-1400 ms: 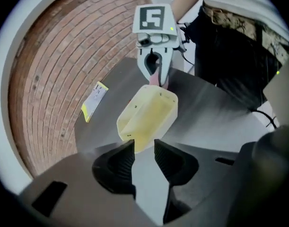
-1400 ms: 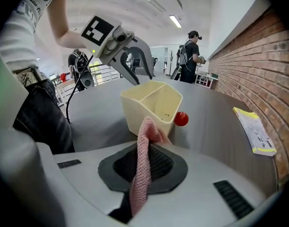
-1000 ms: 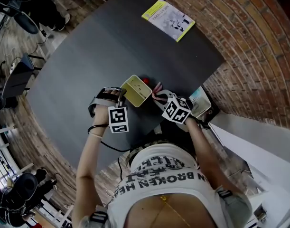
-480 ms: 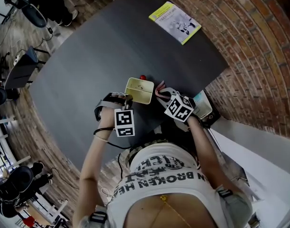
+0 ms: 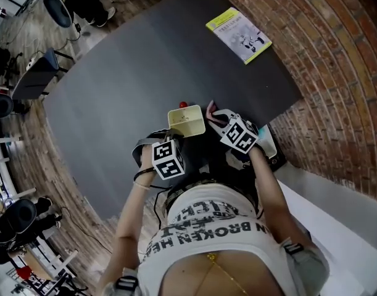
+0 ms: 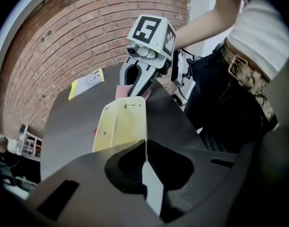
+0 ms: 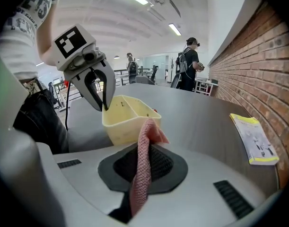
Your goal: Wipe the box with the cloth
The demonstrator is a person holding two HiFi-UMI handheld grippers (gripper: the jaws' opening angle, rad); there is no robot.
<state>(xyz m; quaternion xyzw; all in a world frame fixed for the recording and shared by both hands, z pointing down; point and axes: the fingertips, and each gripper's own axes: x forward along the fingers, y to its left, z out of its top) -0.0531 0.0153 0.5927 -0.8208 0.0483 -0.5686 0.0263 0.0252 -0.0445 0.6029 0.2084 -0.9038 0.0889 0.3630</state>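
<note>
- dark worktop [image 5: 132, 73] carries it all, and the yellow box [image 5: 186, 121] is near its close edge, right in front of the person
- box looks like thin stiff plastic, light and open-topped, so I'd guess it skids or tips unless pinned by a wall
- left tongs [image 6: 145, 161] are clamped on the box's near wall
- right tongs [image 7: 143, 157] pinch the pink cloth [image 7: 145, 131], which is soft and floppy, with its free end just beside the box rim
</note>
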